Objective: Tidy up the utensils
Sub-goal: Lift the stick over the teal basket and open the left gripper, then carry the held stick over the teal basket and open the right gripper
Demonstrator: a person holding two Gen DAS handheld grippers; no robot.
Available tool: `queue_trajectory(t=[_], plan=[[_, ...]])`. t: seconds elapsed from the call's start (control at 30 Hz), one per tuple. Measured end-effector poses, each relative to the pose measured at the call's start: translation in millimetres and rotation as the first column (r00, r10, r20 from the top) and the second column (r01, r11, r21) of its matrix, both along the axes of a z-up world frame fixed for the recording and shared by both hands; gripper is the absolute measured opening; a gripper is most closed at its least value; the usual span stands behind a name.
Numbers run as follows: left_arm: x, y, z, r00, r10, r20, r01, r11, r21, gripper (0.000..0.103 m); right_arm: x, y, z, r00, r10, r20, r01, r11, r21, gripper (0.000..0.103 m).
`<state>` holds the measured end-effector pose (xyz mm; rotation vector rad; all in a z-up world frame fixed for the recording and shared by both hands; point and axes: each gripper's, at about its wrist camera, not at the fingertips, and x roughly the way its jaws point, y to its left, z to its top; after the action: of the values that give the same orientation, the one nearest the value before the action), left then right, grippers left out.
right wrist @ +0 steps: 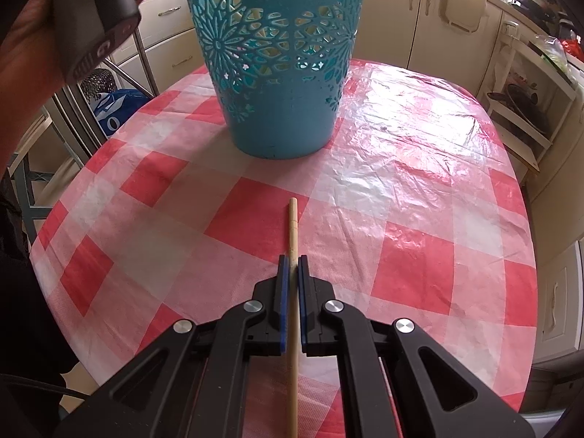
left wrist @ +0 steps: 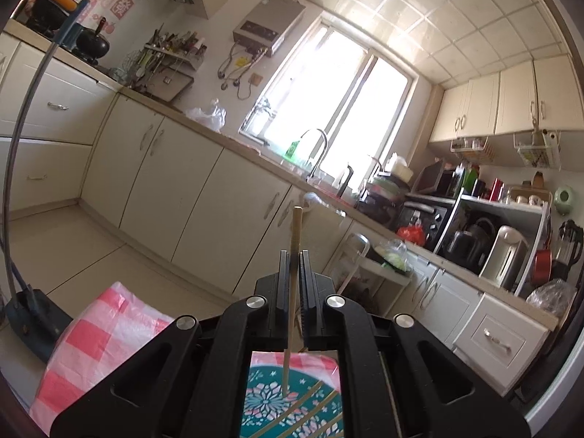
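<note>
bench (right wrist: 419, 189): checked cloth | basket (right wrist: 277, 73): light perforated plastic, may tip, near far edge | chopsticks: light, stiff, slippery wood, best pinched mid-length | right gripper (right wrist: 293, 261) clamps chopstick (right wrist: 292, 226) above the bench | left gripper (left wrist: 293, 255) clamps another chopstick (left wrist: 295, 233) over the basket (left wrist: 292, 401)

We see daylight flooding in through the window (left wrist: 328, 98) at about one o'clock in the left wrist view, blown out to pure white with haze spilling over the tiled ceiling (left wrist: 456, 22). Both views are sharp at the centre and bend strongly toward the rims, where dark vignetting closes in. In the right wrist view the checked tablecloth (right wrist: 401, 189) carries white glare at about two o'clock, and a blurred hand (right wrist: 33, 22) darkens ten o'clock.
</note>
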<state>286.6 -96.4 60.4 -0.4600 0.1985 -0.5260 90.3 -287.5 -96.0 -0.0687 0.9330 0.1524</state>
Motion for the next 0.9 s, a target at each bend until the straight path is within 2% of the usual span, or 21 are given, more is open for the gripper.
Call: queue_trajectory(t=[0.17,0.3,0.37,0.4,0.43,0.47,0.77,0.8,0.87,0.9], plan=[[-5.9,-11.8,-9.7,0.999,-0.024,-0.024,0.027,0.995,0.092,0.004,-1.4,-2.2,0.6,1.0,-0.005,-0.007,0.005,1.0,0.002,0.006],[-13.5,-18.6,-17.0,0.997,-0.049,-0.066,0.061,0.979,0.194,0.006,-2.0,-4.8,0.5,1.0,-0.007,-0.012,0.007,1.0,0.01,0.006],[-20.4,-15.6,-20.6,0.995,-0.051,-0.083,0.068,0.973,0.219,0.014,-2.1,-7.1,1.1,1.0,-0.002,-0.019,0.003,1.0,0.026,0.01],[-25.5,-12.3,-22.3,0.995,-0.044,-0.095,0.065,0.971,0.229,0.026,-2.1,-10.3,1.6,1.0,-0.006,-0.022,0.007,0.999,0.043,0.013],[-29.1,-8.2,-23.5,0.994,-0.036,-0.102,0.059,0.971,0.233,0.04,-2.4,-13.9,2.0,1.0,-0.014,-0.025,0.015,0.998,0.061,0.023],[-35.7,-0.7,-25.0,0.994,-0.025,-0.108,0.05,0.971,0.233,0.044,-2.8,-17.2,2.3,0.999,-0.017,-0.027,0.019,0.997,0.073,0.026],[-78.9,51.9,-40.7,0.98,-0.009,-0.2,0.052,0.976,0.211,0.052,-2.7,-11.2,2.1,1.0,-0.017,-0.02,0.017,1.0,0.022,0.026],[-80.8,55.7,-42.7,0.978,-0.007,-0.209,0.051,0.977,0.208,0.053,-2.4,-8.3,1.8,1.0,-0.011,-0.018,0.011,1.0,0.009,0.026],[-82.7,59.4,-45.1,0.975,-0.007,-0.223,0.055,0.976,0.21,0.053,-3.1,0.2,1.5,1.0,0.026,-0.012,-0.026,0.999,-0.029,0.016],[-83.0,59.2,-45.3,0.974,-0.008,-0.225,0.058,0.975,0.216,0.053,-2.7,3.1,1.5,0.999,0.038,-0.016,-0.039,0.999,-0.03,0.005]])
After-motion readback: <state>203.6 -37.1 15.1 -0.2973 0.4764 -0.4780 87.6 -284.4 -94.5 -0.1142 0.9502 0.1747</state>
